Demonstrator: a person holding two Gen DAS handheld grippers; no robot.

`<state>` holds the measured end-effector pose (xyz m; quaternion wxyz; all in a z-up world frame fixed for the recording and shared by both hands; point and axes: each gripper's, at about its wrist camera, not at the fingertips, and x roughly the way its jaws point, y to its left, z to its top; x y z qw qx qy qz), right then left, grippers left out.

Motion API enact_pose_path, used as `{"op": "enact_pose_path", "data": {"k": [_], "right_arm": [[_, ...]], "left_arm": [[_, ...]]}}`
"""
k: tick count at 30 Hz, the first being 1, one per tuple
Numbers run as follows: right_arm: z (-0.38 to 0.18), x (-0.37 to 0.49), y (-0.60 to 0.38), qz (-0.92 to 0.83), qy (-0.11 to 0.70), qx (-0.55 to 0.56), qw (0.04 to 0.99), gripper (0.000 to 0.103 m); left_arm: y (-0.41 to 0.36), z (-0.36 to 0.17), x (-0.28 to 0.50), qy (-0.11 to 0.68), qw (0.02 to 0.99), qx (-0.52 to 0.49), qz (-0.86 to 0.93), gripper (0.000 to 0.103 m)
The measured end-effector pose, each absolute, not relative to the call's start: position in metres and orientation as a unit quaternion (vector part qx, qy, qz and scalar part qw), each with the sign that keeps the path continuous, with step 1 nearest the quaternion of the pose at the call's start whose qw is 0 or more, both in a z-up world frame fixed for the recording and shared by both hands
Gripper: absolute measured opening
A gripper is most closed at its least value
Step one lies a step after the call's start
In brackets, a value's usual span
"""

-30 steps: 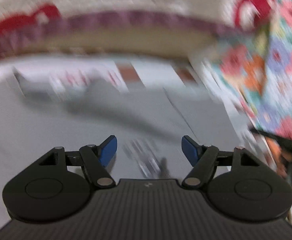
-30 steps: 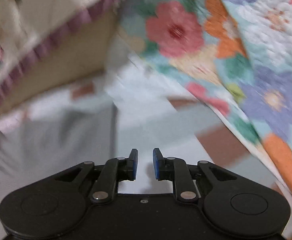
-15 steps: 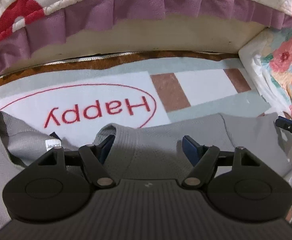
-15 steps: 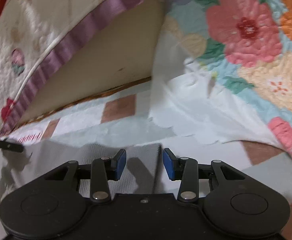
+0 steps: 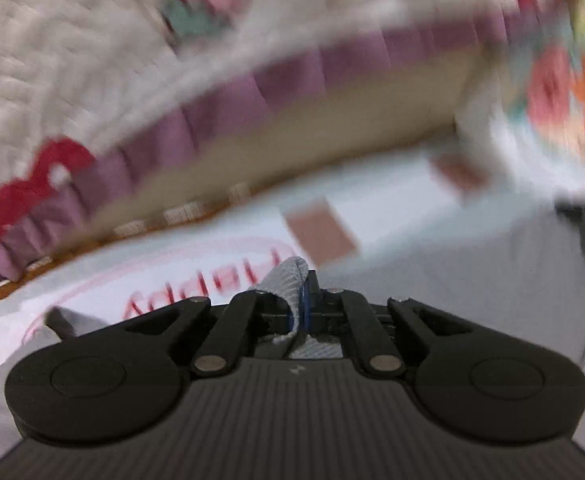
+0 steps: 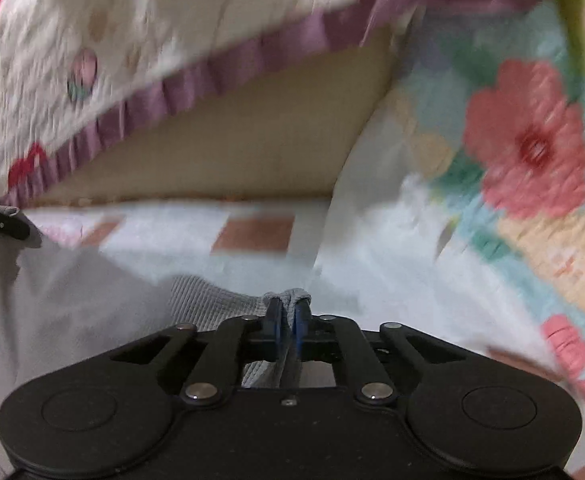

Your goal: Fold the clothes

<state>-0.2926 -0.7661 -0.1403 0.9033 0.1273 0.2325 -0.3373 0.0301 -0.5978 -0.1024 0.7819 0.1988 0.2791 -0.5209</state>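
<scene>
Grey knit garment [image 5: 288,280] is pinched in both tools: the left hand-held gripper [image 5: 301,312] has its blue pads shut on a raised fold of it, and the right hand-held gripper [image 6: 287,318] is clamped on another edge [image 6: 212,296]. More of the cloth spreads beside and below each tool. Ahead lies a pale mat [image 5: 196,280] with red lettering and brown squares. Beyond it stands a bed with a purple frill [image 6: 180,92], and a floral quilt [image 6: 524,140] hangs to the right.
</scene>
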Motion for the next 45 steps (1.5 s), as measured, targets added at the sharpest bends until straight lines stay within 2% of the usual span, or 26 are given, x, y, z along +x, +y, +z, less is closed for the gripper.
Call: {"op": "enact_pose_path", "data": {"k": [4,6,10,12,14,15,16,18,19,22,26,31,33,39,41,43,45], "right_arm": [[-0.126,-0.307,-0.759,-0.38,0.196,0.111,0.897,0.004],[-0.123,-0.311,-0.76,-0.4,0.191,0.102,0.891,0.004],[-0.14,-0.303,-0.771,-0.409,0.244,0.088,0.875,0.004],[-0.142,-0.299,-0.771,-0.415,0.255,0.086,0.869,0.004],[-0.144,-0.296,-0.77,-0.421,0.267,0.085,0.863,0.005],[-0.144,-0.294,-0.769,-0.434,0.275,0.078,0.854,0.005],[-0.145,-0.292,-0.767,-0.448,0.283,0.07,0.845,0.005],[-0.143,-0.29,-0.762,-0.489,0.289,0.051,0.821,0.038],[-0.14,-0.29,-0.759,-0.517,0.287,0.04,0.805,0.039],[-0.12,-0.298,-0.757,-0.525,0.246,0.088,0.81,0.04],[-0.095,-0.275,-0.753,-0.448,0.231,0.143,0.852,0.041],[-0.074,-0.203,-0.725,-0.311,0.243,0.162,0.904,0.041],[-0.069,-0.168,-0.708,-0.245,0.252,0.172,0.92,0.043],[-0.078,-0.108,-0.685,-0.207,0.276,0.178,0.921,0.047],[-0.081,-0.088,-0.678,-0.195,0.284,0.179,0.921,0.047],[-0.084,-0.068,-0.671,-0.182,0.292,0.181,0.921,0.047],[-0.088,-0.049,-0.663,-0.17,0.3,0.183,0.921,0.047]], "left_arm": [[-0.598,-0.082,0.027,0.216,0.811,0.146,-0.523,0.004],[-0.607,-0.103,0.036,0.263,0.804,0.154,-0.51,0.007],[-0.624,-0.143,0.053,0.355,0.785,0.167,-0.48,0.023],[-0.605,-0.137,0.063,0.373,0.779,0.125,-0.487,0.035],[-0.578,-0.129,0.073,0.376,0.785,0.099,-0.482,0.056],[-0.561,-0.123,0.079,0.371,0.793,0.094,-0.474,0.059],[-0.544,-0.117,0.085,0.366,0.801,0.089,-0.465,0.06],[-0.507,-0.109,0.102,0.347,0.828,0.093,-0.432,0.061],[-0.484,-0.105,0.115,0.334,0.848,0.101,-0.399,0.063],[-0.424,-0.102,0.159,0.313,0.89,0.117,-0.311,0.068],[-0.347,-0.108,0.214,0.355,0.902,0.08,-0.233,0.068],[-0.302,-0.128,0.244,0.416,0.883,0.005,-0.219,0.069],[-0.296,-0.138,0.249,0.425,0.876,-0.013,-0.229,0.07],[-0.296,-0.153,0.259,0.441,0.855,-0.082,-0.258,0.073],[-0.299,-0.157,0.263,0.443,0.85,-0.112,-0.262,0.08],[-0.31,-0.157,0.263,0.441,0.854,-0.096,-0.257,0.08],[-0.328,-0.153,0.26,0.446,0.858,-0.052,-0.249,0.075]]}}
